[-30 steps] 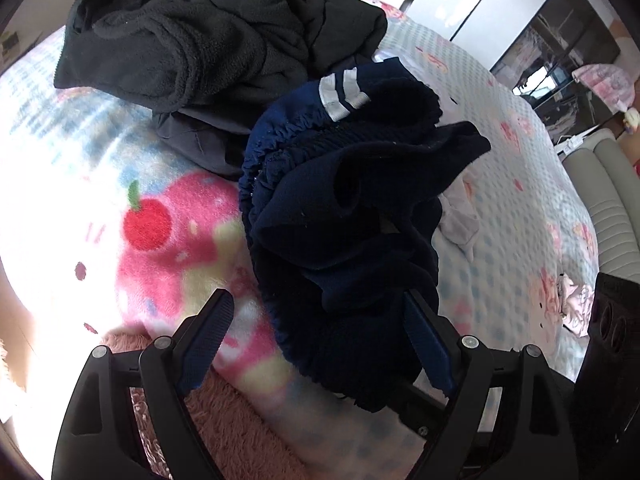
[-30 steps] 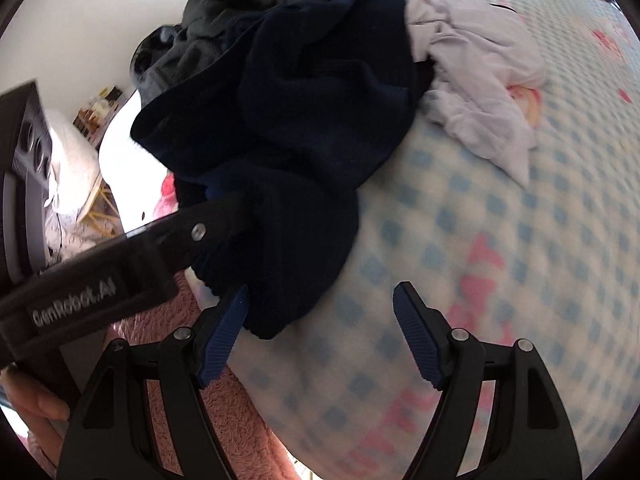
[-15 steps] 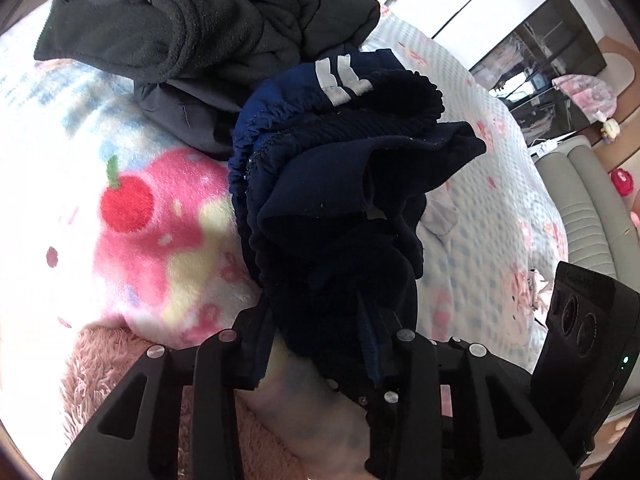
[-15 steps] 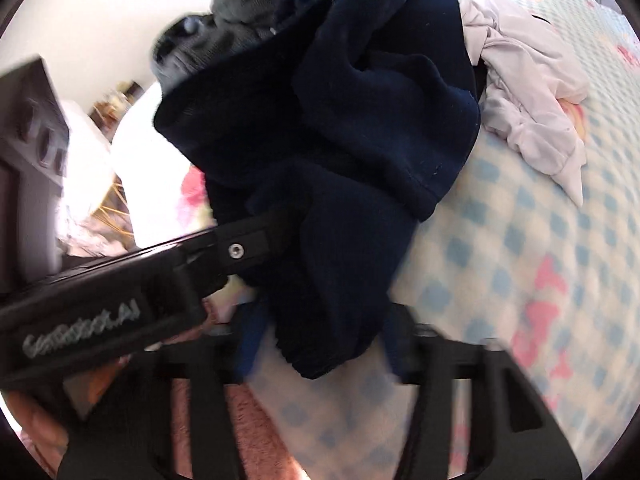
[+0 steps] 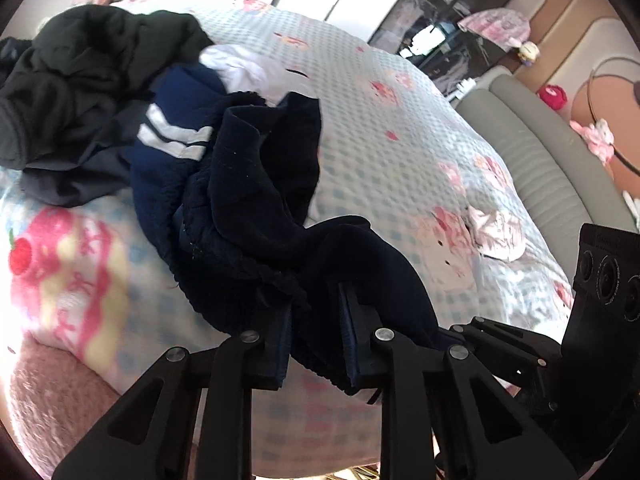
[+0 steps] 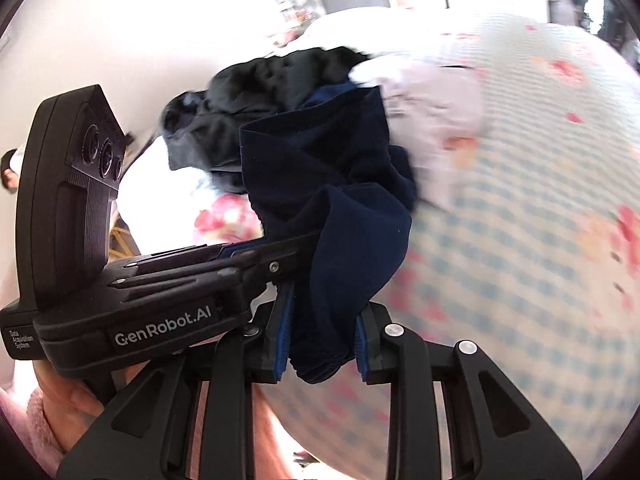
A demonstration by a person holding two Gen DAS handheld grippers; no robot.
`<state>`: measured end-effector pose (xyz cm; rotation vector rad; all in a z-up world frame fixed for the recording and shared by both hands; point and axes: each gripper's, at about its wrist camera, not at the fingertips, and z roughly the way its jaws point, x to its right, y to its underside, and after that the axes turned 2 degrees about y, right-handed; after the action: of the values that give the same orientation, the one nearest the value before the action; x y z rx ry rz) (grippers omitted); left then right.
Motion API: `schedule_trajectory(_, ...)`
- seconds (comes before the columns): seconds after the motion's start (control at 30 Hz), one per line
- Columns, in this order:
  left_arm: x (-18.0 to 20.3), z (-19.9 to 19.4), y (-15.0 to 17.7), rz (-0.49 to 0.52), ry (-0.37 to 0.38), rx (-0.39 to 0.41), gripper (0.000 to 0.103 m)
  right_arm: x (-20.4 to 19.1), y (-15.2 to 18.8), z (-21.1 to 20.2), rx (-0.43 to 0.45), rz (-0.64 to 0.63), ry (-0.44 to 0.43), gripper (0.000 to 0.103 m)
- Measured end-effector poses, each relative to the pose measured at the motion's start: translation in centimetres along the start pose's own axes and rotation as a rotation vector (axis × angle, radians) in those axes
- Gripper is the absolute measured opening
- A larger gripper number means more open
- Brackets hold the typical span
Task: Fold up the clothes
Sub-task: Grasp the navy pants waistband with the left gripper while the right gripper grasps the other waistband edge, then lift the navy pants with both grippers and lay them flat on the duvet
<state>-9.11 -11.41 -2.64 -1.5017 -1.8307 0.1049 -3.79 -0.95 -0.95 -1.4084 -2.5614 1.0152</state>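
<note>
On a checked bedspread (image 5: 400, 152), 2 grippers clamp 1 navy garment (image 5: 256, 200) at neighbouring points along its edge. The left gripper (image 5: 314, 344) and right gripper (image 6: 322, 340) both have jaws closing, with bunched navy cloth pinched between the blue pads. The paired hold probably serves to draw the garment clear of the black clothes (image 5: 76, 80) and white top (image 5: 244, 68) heaped behind, so it can be spread for folding. No container is in view.

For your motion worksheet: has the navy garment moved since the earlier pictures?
Yes. The navy garment has been pulled away from the black clothes pile, towards the camera, with both claws closing on its edge.
</note>
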Motion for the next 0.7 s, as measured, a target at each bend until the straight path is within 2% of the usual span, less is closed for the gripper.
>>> schedule_trajectory(0.07,2.6,1.3,1.3,0.024,0.040,-0.034,0.020,1.6,1.3,-1.5,0.003,0.024,0.043,0.025)
schedule_trajectory(0.13,3.5,2.8,2.0,0.048,0.069,-0.079,0.019,3.4,2.8,-2.7,0.003,0.058,0.089,0.025)
schedule_trajectory(0.3,7.4,5.1,4.4,0.122,0.116,-0.161,0.014,7.4,6.0,-4.8,0.025,0.195,0.112,0.022)
schedule_trajectory(0.4,8.4,4.8,6.2,0.168,0.134,-0.177,0.014,9.4,7.4,-6.0,0.049,0.256,0.131,0.022)
schedule_trajectory(0.57,6.8,4.6,6.7,0.122,0.171,-0.171,0.020,12.0,9.0,-7.7,0.090,0.312,0.173,0.021)
schedule_trajectory(0.63,5.1,4.3,6.8,0.099,0.152,-0.144,0.029,13.0,9.4,-8.1,0.094,0.331,0.197,0.022)
schedule_trajectory(0.7,3.5,3.1,6.6,0.087,0.119,-0.112,0.030,13.8,9.5,-7.9,0.083,0.336,0.233,0.022)
